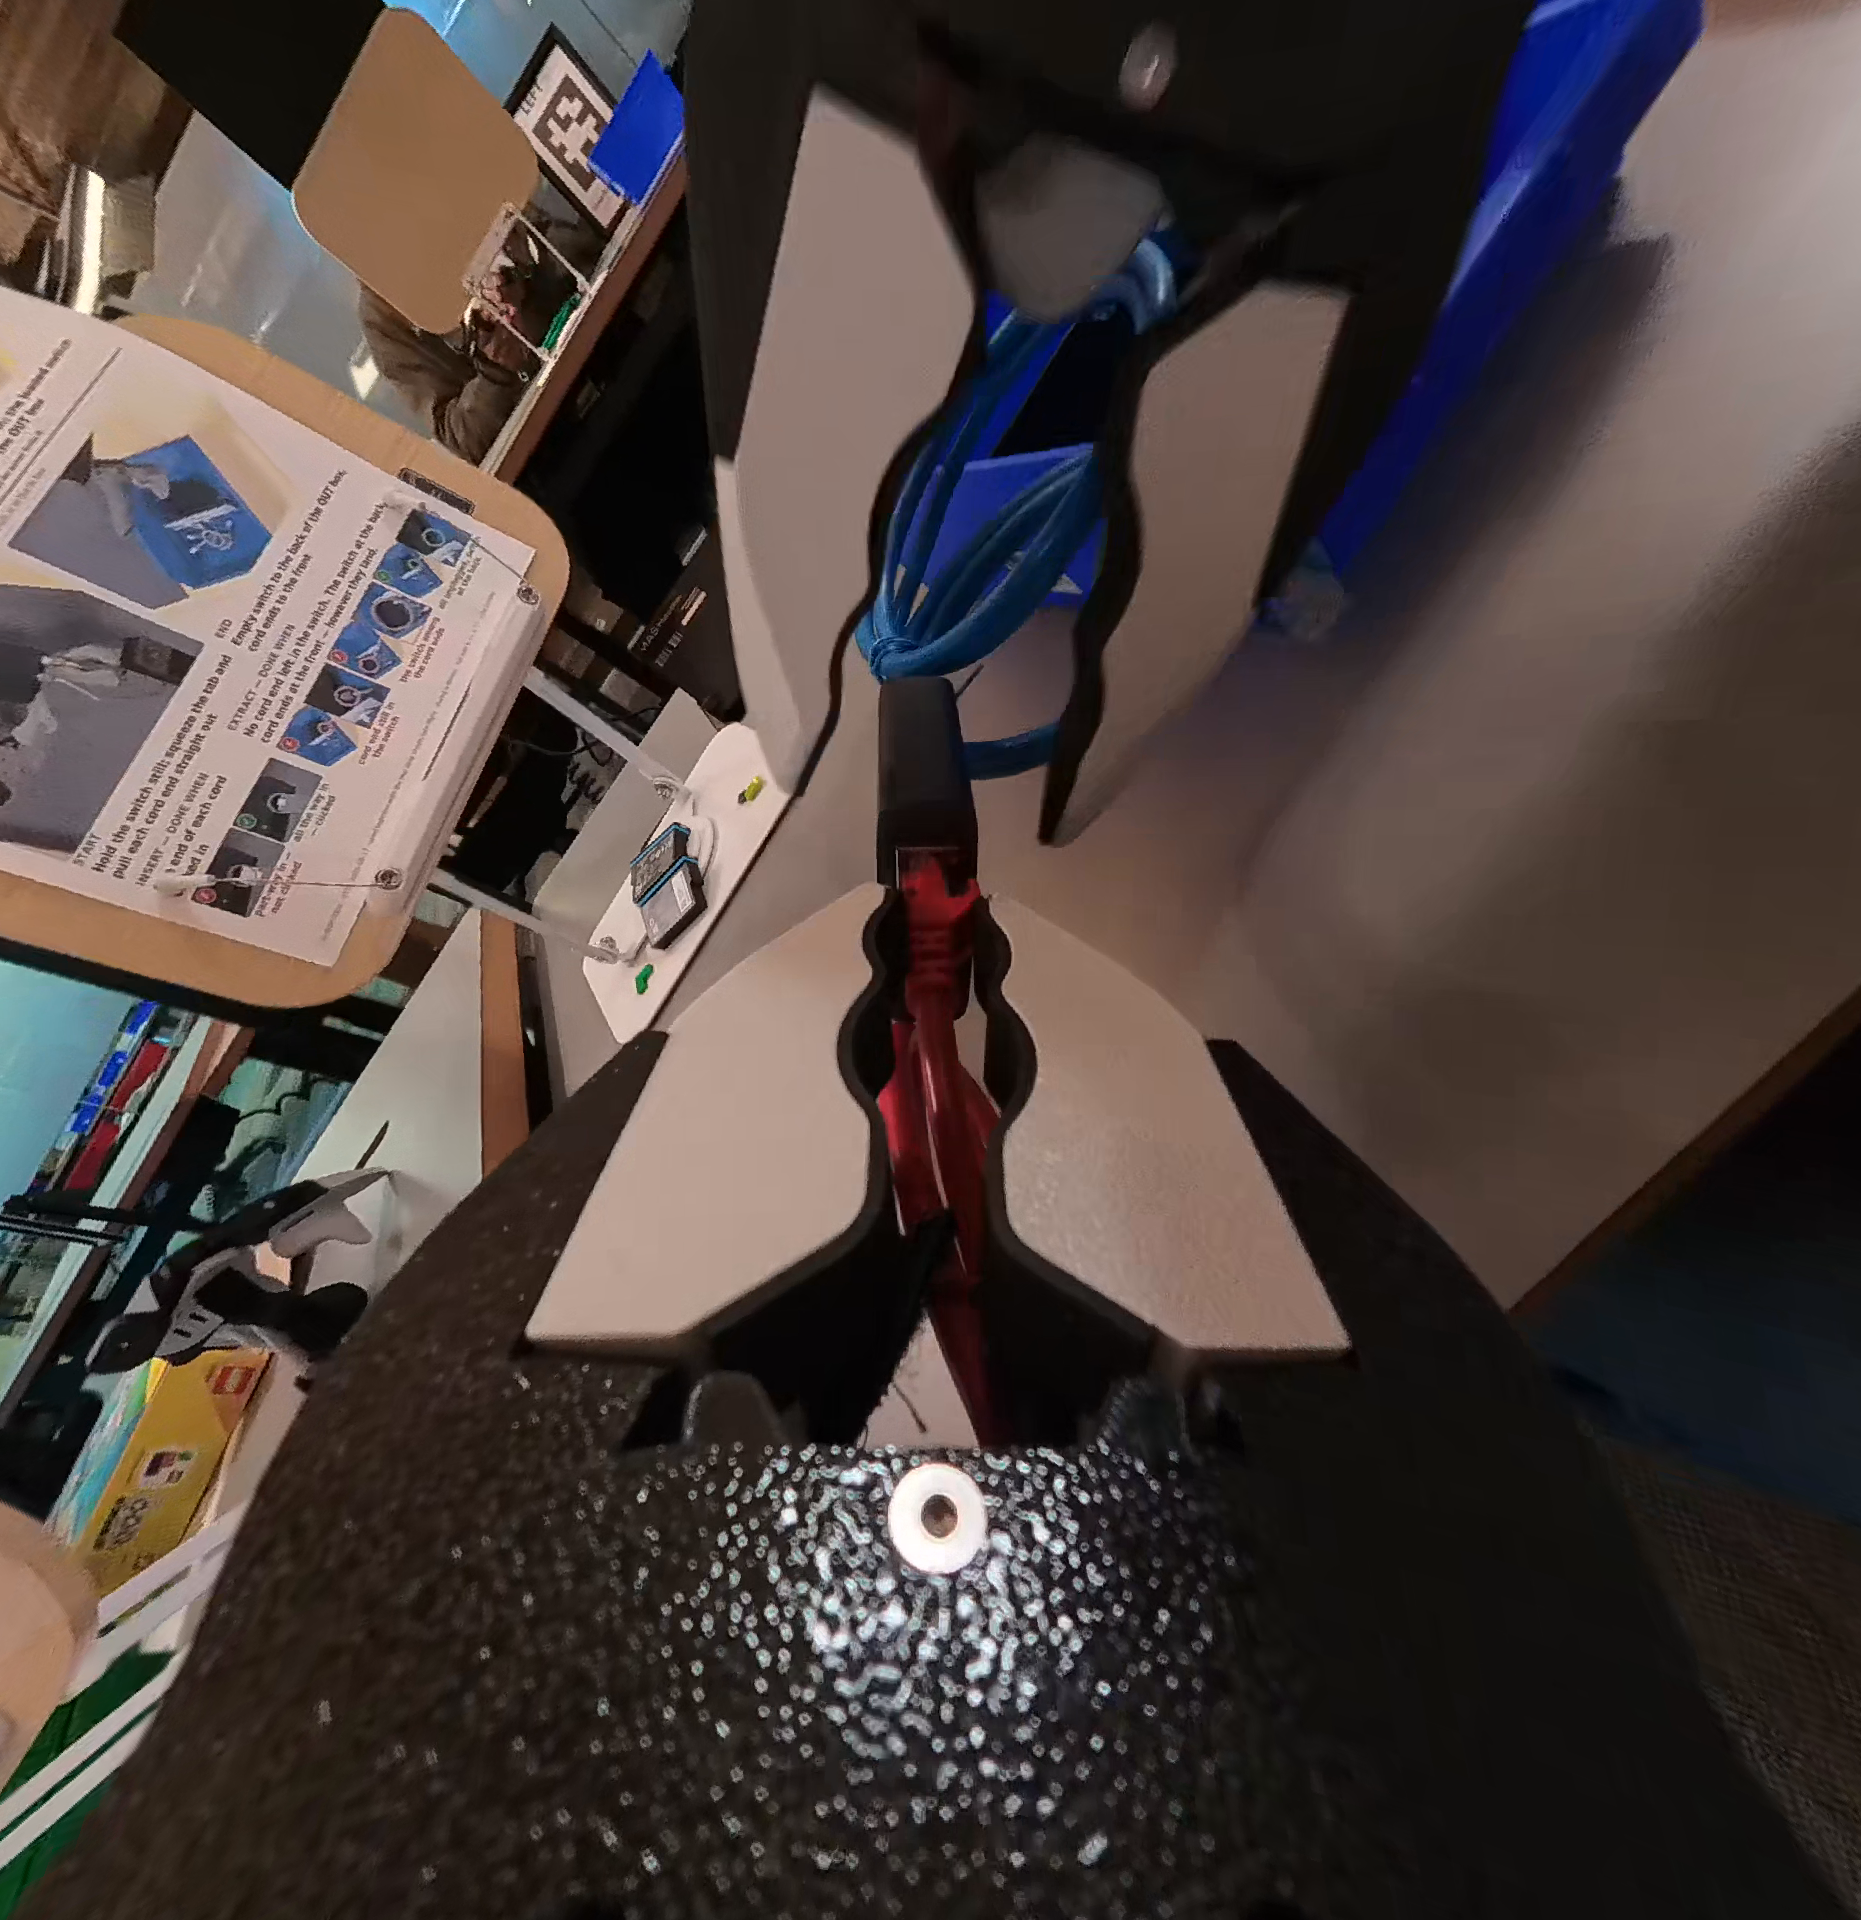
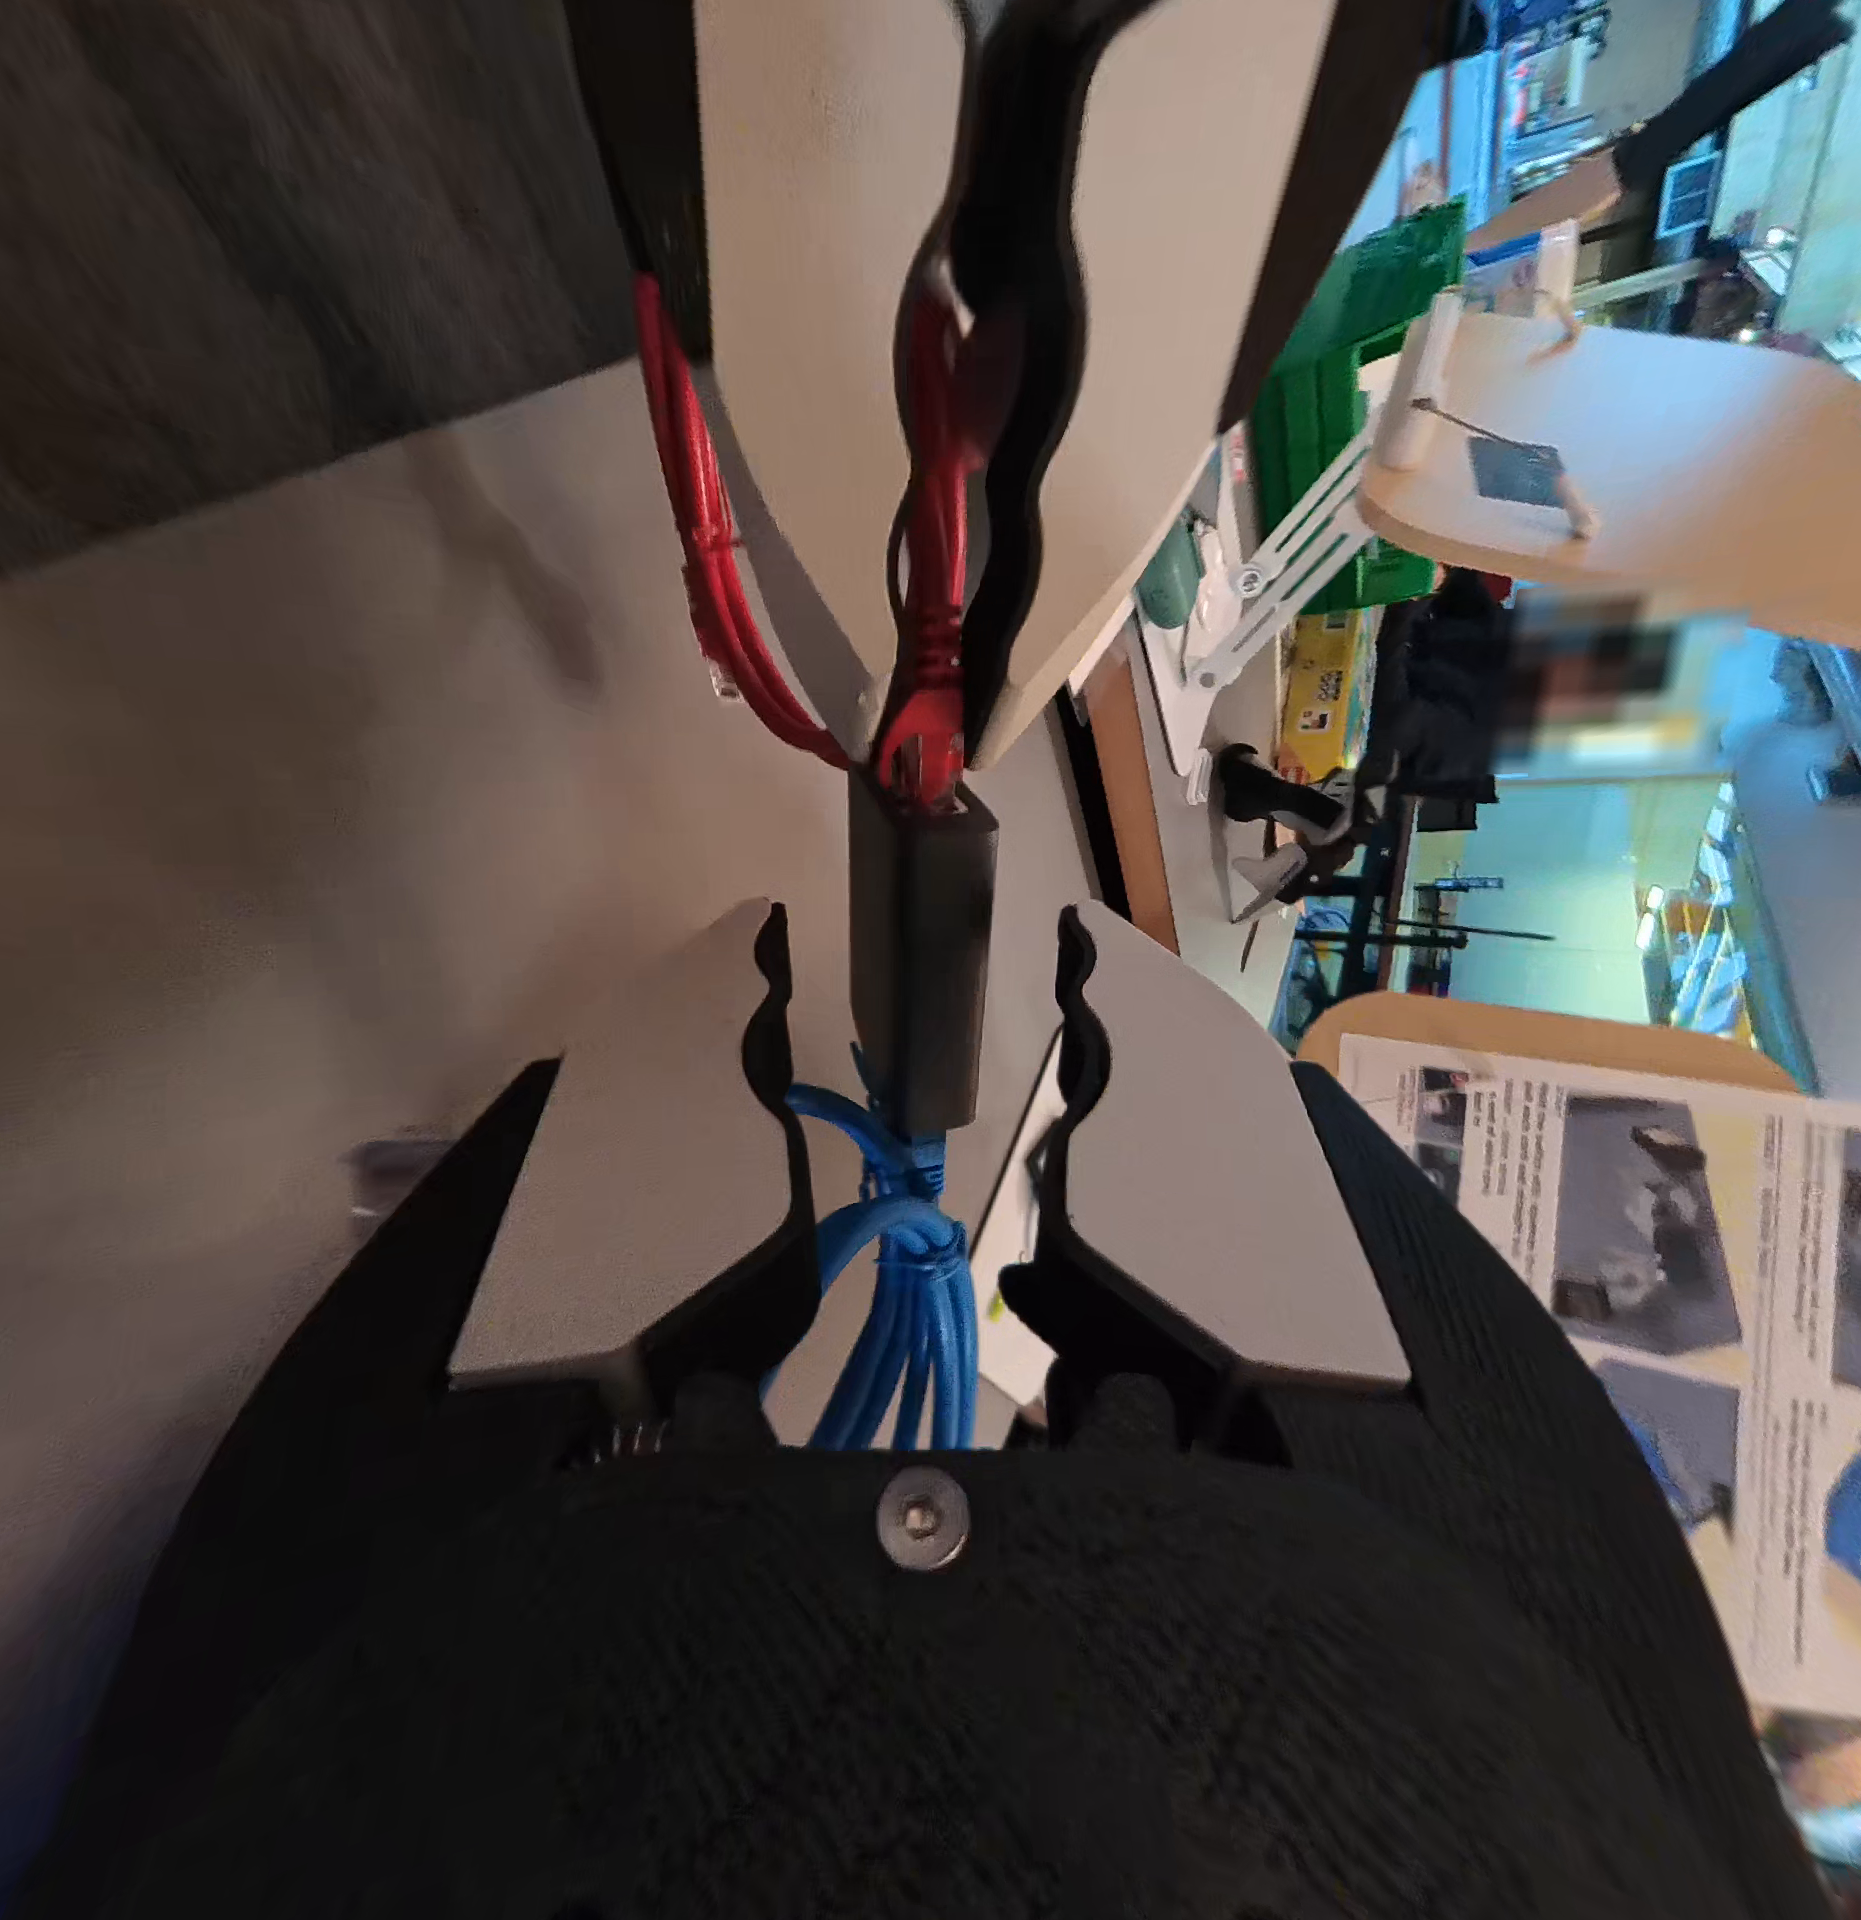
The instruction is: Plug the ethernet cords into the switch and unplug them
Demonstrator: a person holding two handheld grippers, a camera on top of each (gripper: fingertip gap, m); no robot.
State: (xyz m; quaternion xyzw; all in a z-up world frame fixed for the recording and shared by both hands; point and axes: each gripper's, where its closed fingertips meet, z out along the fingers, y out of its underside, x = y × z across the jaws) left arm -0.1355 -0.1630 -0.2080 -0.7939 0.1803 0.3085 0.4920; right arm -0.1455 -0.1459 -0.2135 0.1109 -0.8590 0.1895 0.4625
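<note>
Looking along my left gripper (image 1: 931, 914), I am clamping both pads on the red cord (image 1: 936, 935) just behind its plug; the plug is sitting in the near end of the black switch (image 1: 921, 769), which is hanging above the pale table (image 1: 1528, 727); beyond the switch my right gripper (image 1: 967, 665) is facing me with its fingers spread, the bundled blue cord (image 1: 947, 561) running between them; a blue bin (image 1: 1508, 260) is standing behind, and an instruction sheet (image 1: 178, 665) is propped off to the left.

Switching to my right gripper (image 2: 921, 925), I am holding its fingers (image 2: 687, 1039) apart on either side of the switch (image 2: 921, 935), a clear gap showing on both sides; the blue cord (image 2: 915, 1278) is trailing from the switch's near end back between my fingers; at the far end the red cord (image 2: 931, 707) is being pinched by my left gripper (image 2: 921, 748), a loose red loop (image 2: 718, 582) dangling beside it.
</note>
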